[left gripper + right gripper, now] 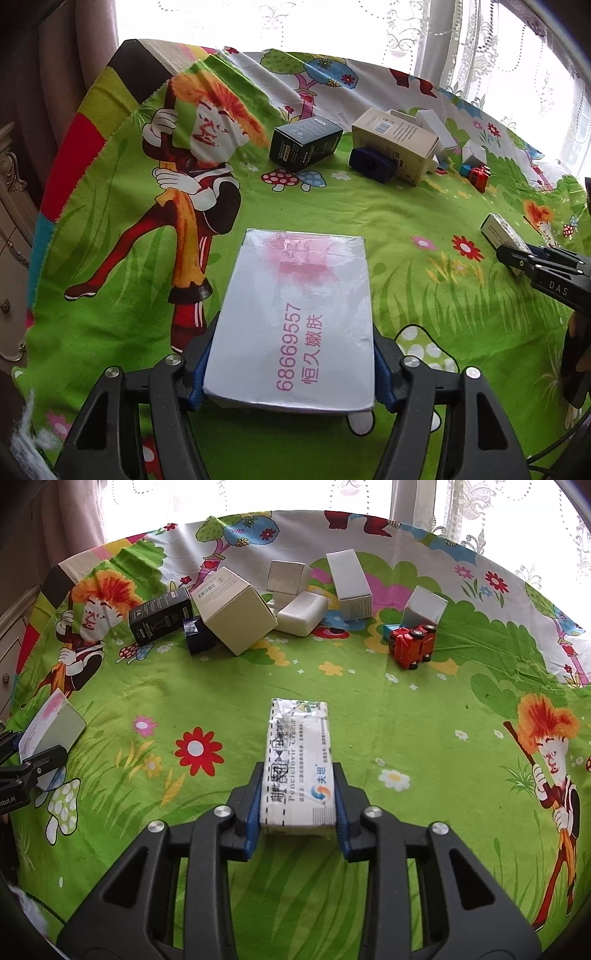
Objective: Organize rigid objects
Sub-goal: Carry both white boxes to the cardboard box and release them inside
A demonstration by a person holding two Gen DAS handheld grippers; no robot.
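Observation:
A silver box [295, 317] with pink print fills the middle of the left wrist view. My left gripper [291, 373] is shut on it, a blue pad pressed against each long side at its near end. In the right wrist view this box [51, 727] shows tilted at the far left edge, still in the left gripper [33, 764]. My right gripper [297, 812] is shut on a narrow white cream carton [299, 760] that points away over the cloth. The same carton [502, 232] and right gripper [517, 258] appear at the right edge of the left wrist view.
A green cartoon tablecloth [369, 709] covers the table. At the back lie a black box [160, 614], a beige box [236, 613], a dark blue item [199, 635], several white boxes [349, 583] and a red toy car [412, 646]. Lace curtains hang behind.

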